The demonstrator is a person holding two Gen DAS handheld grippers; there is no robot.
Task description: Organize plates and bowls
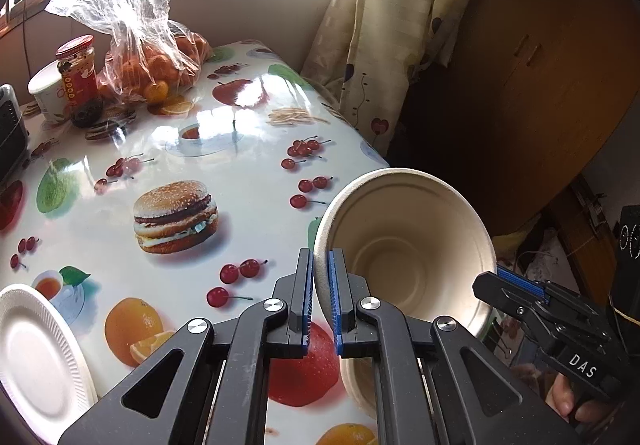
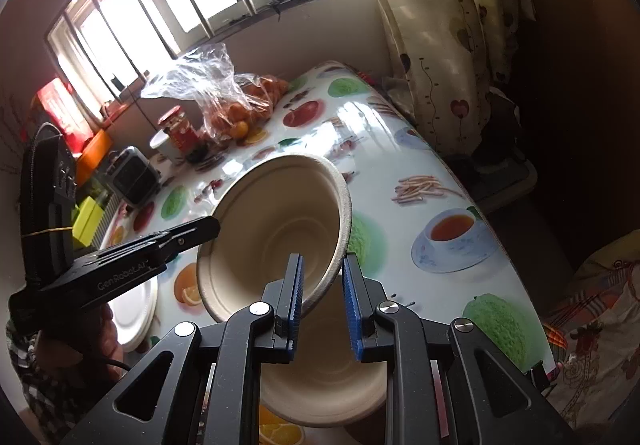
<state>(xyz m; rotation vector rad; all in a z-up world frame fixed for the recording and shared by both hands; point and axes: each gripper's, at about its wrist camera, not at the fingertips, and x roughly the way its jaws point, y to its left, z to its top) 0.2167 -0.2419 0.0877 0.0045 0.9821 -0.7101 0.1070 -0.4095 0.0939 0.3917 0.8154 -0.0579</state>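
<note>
My left gripper (image 1: 321, 297) is shut on the rim of a beige paper bowl (image 1: 404, 245) and holds it tilted above the table's right edge. The same bowl (image 2: 276, 229) shows in the right wrist view, with the left gripper (image 2: 208, 225) clamped on its left rim. My right gripper (image 2: 322, 303) has its jaws partly open around the bowl's near rim, not pressing it; it also appears in the left wrist view (image 1: 516, 285). A second beige bowl (image 2: 324, 377) sits on the table below. A white paper plate (image 1: 36, 361) lies at the table's near left.
The table (image 1: 248, 181) has a glossy fruit-print cover. At its far end are a bag of oranges (image 1: 152, 69), a red-lidded jar (image 1: 78, 77), a white cup (image 1: 48, 93) and a small grey appliance (image 2: 132, 175). A curtain (image 1: 372, 25) hangs at the right.
</note>
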